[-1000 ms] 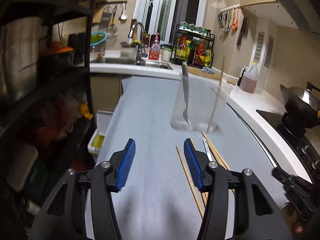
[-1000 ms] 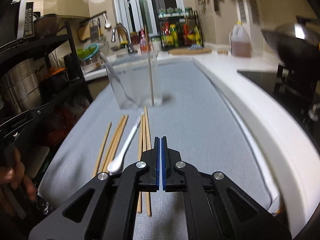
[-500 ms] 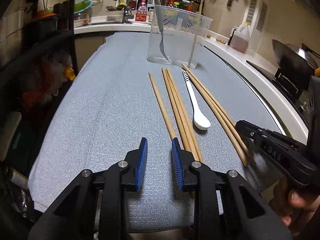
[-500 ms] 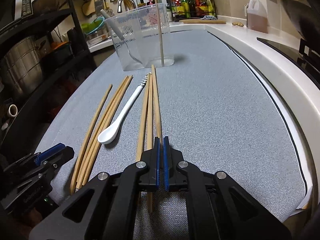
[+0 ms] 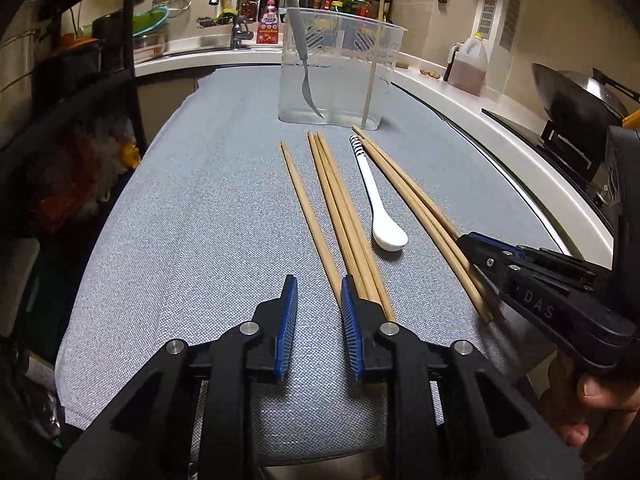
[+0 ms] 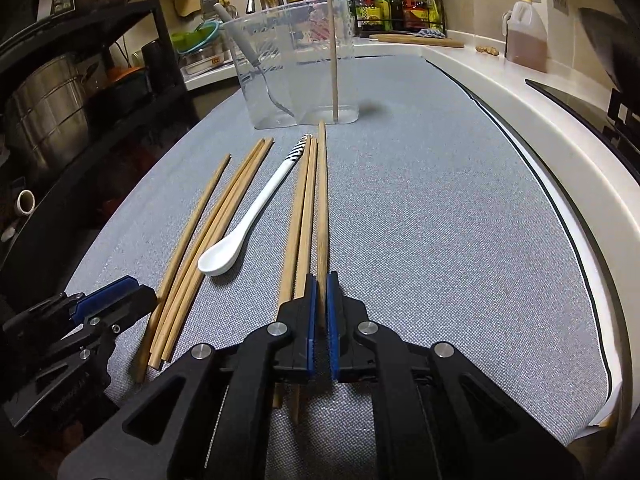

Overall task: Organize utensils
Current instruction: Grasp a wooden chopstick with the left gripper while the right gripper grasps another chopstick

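The right gripper is pinching the near end of one chopstick, with two more lying just left of its fingers. The left gripper has just been narrowing; its jaws are standing a little apart, nothing visibly between them, and a single chopstick is running just ahead of its right finger. A spoon is lying between chopstick groups. Beyond, a clear bin is holding a fork.
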Demonstrator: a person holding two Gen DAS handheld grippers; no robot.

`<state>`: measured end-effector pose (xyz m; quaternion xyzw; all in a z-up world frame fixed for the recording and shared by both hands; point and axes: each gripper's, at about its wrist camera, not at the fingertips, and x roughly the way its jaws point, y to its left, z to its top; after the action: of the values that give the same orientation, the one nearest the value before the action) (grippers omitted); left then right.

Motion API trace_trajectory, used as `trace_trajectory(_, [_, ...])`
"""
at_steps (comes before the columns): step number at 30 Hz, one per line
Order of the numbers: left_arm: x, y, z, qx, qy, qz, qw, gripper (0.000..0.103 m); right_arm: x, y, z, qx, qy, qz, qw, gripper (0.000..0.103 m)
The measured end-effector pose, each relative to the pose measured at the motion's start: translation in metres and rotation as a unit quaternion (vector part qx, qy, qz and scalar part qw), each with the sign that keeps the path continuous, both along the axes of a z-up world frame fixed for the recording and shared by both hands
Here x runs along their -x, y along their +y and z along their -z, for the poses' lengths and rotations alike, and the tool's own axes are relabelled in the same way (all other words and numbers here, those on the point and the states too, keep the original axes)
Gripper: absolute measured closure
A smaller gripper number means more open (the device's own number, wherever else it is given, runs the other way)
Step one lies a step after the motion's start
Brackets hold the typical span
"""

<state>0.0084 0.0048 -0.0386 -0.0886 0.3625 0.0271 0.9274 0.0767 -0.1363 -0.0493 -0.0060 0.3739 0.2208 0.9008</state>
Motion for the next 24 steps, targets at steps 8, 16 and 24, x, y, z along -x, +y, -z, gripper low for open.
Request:
trace_trajectory(8, [-0.004, -0.007, 0.003, -0.031, 0.007, 0.013, 0.9994, 0.082, 0.0, 0.004, -0.001, 0.021, -0.006, -0.003, 1.0, 0.097])
trace_trajectory(16, [-0.005, 0.017, 0.003, -0.037, 0.01, -0.028, 0.9989, 0.097, 0.01, -0.014, -0.005, 0.018, 0.0, 0.026, 0.999, 0.098])
trace_trajectory(24, [-0.005, 0.022, 0.003, -0.039, 0.005, -0.018, 0.9991, 0.096, 0.035, -0.032, -0.001, 0.021, -0.007, 0.052, 0.998, 0.097])
